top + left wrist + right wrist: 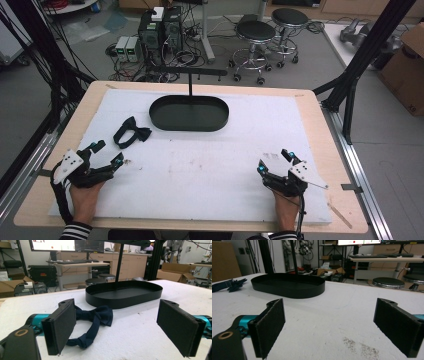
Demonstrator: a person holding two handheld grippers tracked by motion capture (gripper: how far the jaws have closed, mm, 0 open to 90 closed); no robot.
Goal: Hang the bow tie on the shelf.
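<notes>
High view
Left tongs: left gripper (107,156) rests low on the white pad (210,165), jaws spread, nothing between them.
Right tongs: right gripper (274,161) rests on the pad well apart from the left one, jaws spread and empty.
Work item: bow tie (131,132) lies flat just ahead of the left jaw tips, not touching them; its strap forms a loop on the side nearer the left edge.
Tray: black oval tray (189,114) sits beyond the bow tie, ahead of both tongs, with a thin upright post (190,82) at its far rim.

Left gripper view
Jaw state: left gripper (122,327) wide open; foam-faced pads (62,326) stand clear of the cloth.
Bow tie: bow tie (93,320) lies close in front, offset toward the left pad, partly hidden behind it.
Step advice: likely a pick-up; shift the tongs to centre the knot between the pads, lower until the tips meet the pad surface, then close on the thick middle rather than the thin strap.
Material: dark navy fabric, soft, limp, creased; expect it to droop when lifted.
Tray: tray (125,293) has a smooth matte wall, low and rigid.

Right gripper view
Jaw state: right gripper (329,327) spread, holding nothing.
Surface: white pad (332,315) is grainy, with dark specks near the jaws.
Bow tie: bow tie (232,284) lies far off at the left edge.
Tray: tray (288,286) stands ahead and left.
</notes>
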